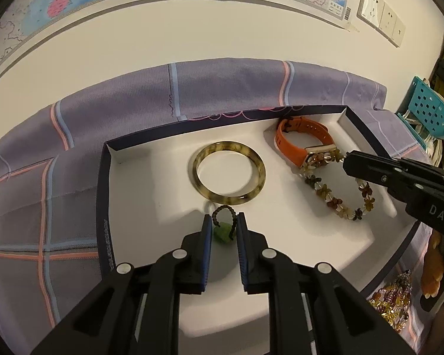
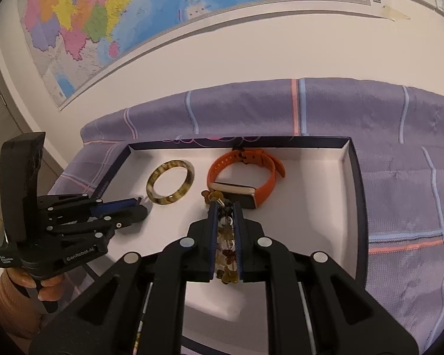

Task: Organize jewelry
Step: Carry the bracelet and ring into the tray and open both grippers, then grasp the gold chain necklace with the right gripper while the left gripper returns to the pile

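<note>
Right wrist: right tool [image 2: 225, 207] (angled down) clamps flower bracelet [image 2: 226, 254].

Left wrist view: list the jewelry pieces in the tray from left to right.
Dark cord loop with green stone between the left gripper's fingers → mottled amber-brown round bangle → orange-strapped watch → flower-bead bracelet pinched by the right gripper.

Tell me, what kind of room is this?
Probably a room in a home. A checked purple cloth covers the surface, a large colourful map hangs on the wall, and a shallow box holds jewelry.
</note>
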Demonstrator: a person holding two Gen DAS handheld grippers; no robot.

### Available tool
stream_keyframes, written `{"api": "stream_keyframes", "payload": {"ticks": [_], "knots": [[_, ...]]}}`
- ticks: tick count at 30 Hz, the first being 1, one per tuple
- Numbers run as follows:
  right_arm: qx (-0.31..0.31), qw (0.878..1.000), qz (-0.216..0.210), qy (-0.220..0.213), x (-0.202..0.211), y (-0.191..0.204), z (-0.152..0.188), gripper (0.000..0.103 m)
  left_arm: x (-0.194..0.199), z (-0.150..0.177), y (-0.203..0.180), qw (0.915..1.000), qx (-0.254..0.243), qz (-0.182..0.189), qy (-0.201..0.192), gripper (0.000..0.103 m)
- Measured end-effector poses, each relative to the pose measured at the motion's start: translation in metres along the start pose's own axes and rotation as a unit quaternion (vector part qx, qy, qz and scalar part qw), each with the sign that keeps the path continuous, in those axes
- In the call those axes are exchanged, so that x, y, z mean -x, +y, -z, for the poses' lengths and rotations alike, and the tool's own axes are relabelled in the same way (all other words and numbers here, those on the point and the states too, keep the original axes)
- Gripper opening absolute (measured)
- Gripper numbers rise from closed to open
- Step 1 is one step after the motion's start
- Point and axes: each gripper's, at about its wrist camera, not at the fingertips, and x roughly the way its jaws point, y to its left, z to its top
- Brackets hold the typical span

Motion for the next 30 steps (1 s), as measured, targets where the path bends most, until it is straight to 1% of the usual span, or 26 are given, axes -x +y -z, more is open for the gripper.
{"api": "stream_keyframes", "payload": {"ticks": [2, 3, 4, 6, 8, 9, 10, 11, 13, 15, 18, 22, 24, 26, 28, 30], "knots": [[-0.003, 1.000, 0.001, 0.001, 0.000, -0.001, 0.000, 0.014, 0.000, 0.001, 0.000, 1.0000, 0.001, -0.001, -0.001, 0.020], [-0.005, 1.000, 0.004, 0.001, 0.000, -0.001, 0.001, 0.017, 0.001, 0.001, 0.000, 1.0000, 0.002, -0.002, -0.002, 0.025], [-0.007, 1.000, 0.006, 0.000, 0.001, -0.002, 0.001, 0.023, 0.002, 0.002, -0.001, 1.0000, 0.003, -0.003, -0.005, 0.028], [-0.009, 1.000, 0.009, 0.000, 0.002, -0.003, 0.002, 0.025, 0.006, 0.002, -0.001, 0.9999, 0.005, -0.002, -0.011, 0.035], [-0.011, 1.000, 0.009, -0.003, 0.006, -0.003, 0.003, 0.025, 0.012, 0.003, -0.002, 0.9997, 0.004, -0.004, -0.022, 0.037], [-0.012, 1.000, 0.006, -0.004, 0.008, -0.004, 0.003, 0.027, 0.018, 0.004, -0.003, 0.9995, 0.002, -0.008, -0.031, 0.037], [-0.014, 1.000, 0.002, -0.008, 0.012, -0.004, 0.004, 0.030, 0.022, 0.005, -0.003, 0.9994, 0.002, -0.007, -0.035, 0.041], [-0.015, 1.000, 0.000, -0.011, 0.017, -0.004, 0.006, 0.031, 0.028, 0.007, -0.003, 0.9991, 0.004, -0.005, -0.042, 0.043], [-0.012, 1.000, -0.006, -0.019, 0.029, -0.003, 0.009, 0.032, 0.041, 0.012, -0.003, 0.9984, 0.003, -0.003, -0.057, 0.044], [-0.007, 0.999, -0.020, -0.026, 0.042, 0.000, 0.013, 0.034, 0.058, 0.020, -0.002, 0.9974, -0.003, 0.005, -0.072, 0.044], [0.014, 0.999, -0.028, -0.033, 0.064, 0.007, 0.026, 0.037, 0.077, 0.034, -0.005, 0.9958, -0.016, 0.027, -0.086, 0.046], [0.045, 0.998, -0.035, -0.026, 0.089, 0.018, 0.052, 0.037, 0.094, 0.059, -0.013, 0.9937, -0.040, 0.052, -0.091, 0.049], [0.058, 0.997, -0.043, -0.015, 0.096, 0.025, 0.067, 0.036, 0.099, 0.073, -0.020, 0.9924, -0.056, 0.067, -0.086, 0.049], [0.077, 0.996, -0.048, 0.002, 0.100, 0.035, 0.085, 0.035, 0.103, 0.088, -0.028, 0.9910, -0.074, 0.074, -0.084, 0.051], [0.102, 0.994, -0.041, 0.019, 0.100, 0.046, 0.102, 0.029, 0.101, 0.099, -0.033, 0.9904, -0.080, 0.082, -0.077, 0.052], [0.124, 0.991, -0.033, 0.037, 0.097, 0.058, 0.118, 0.027, 0.098, 0.110, -0.038, 0.9900, -0.083, 0.093, -0.066, 0.052]]}}
